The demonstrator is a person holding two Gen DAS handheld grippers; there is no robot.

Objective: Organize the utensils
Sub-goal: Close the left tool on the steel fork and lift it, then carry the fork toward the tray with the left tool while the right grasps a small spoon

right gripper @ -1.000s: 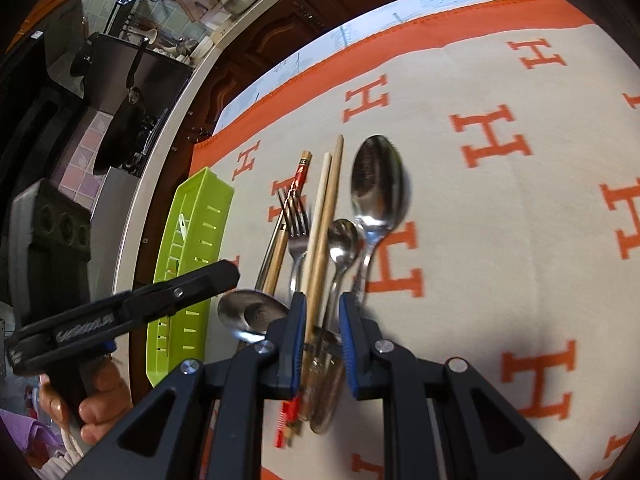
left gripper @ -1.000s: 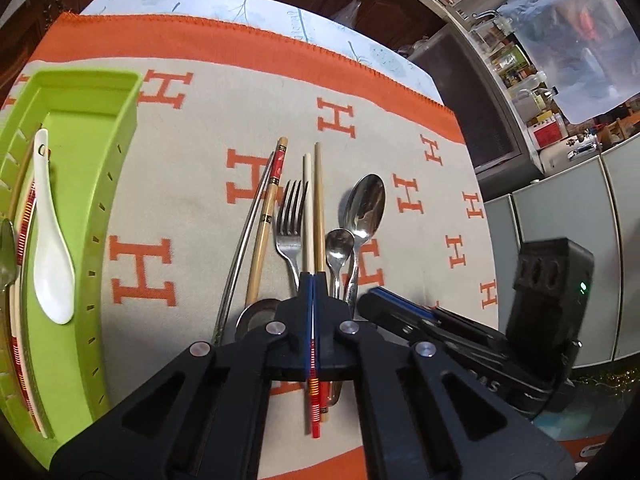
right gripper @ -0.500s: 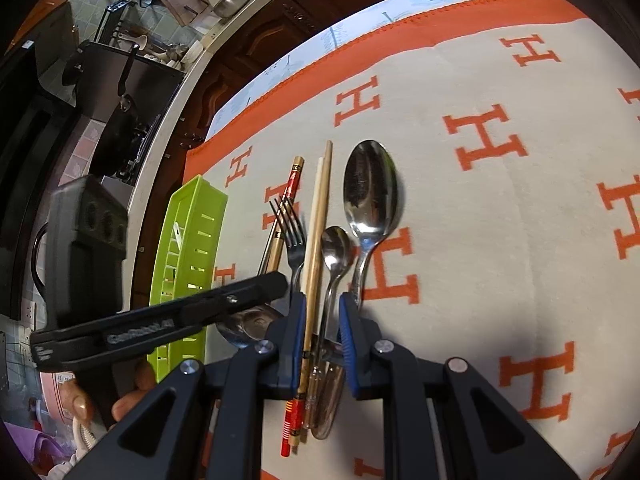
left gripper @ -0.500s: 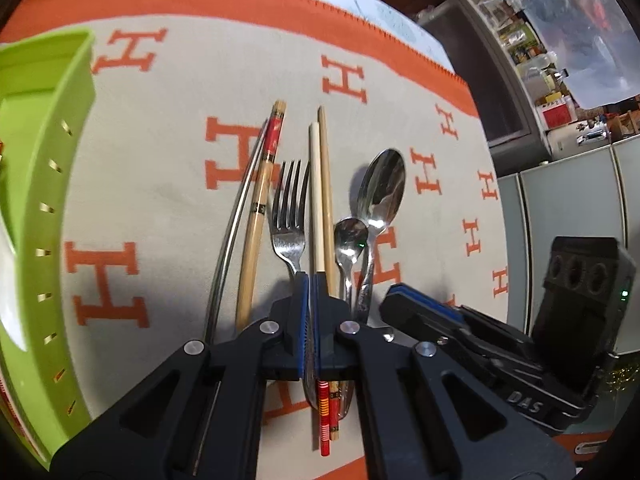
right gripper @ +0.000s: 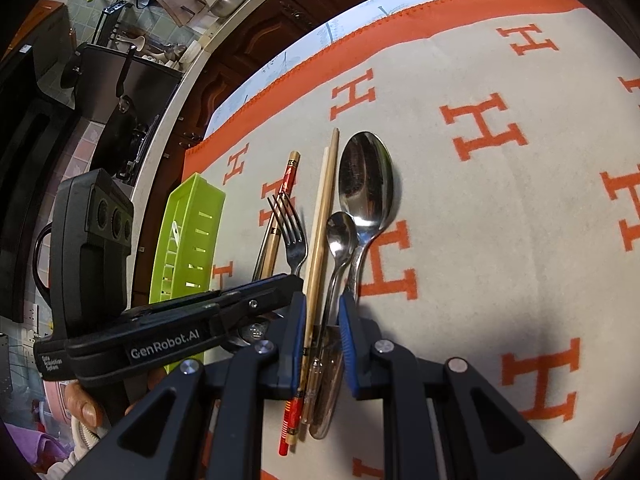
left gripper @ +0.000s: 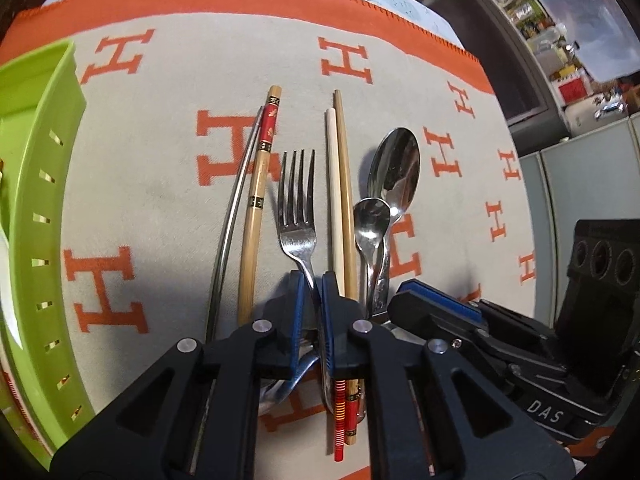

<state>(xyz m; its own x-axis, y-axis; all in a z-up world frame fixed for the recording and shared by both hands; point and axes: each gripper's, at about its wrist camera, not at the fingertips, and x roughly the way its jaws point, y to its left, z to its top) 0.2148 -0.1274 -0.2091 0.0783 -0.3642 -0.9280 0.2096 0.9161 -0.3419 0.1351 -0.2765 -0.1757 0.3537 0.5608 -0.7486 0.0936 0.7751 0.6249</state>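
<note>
Left gripper (left gripper: 311, 296) opened since, straddling fork (left gripper: 297, 208) handle; tines point away.

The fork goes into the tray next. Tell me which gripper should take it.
Left. The left gripper straddles the handle of the fork, and the green tray lies on its side. The right gripper is open around the chopsticks and small spoon.
</note>
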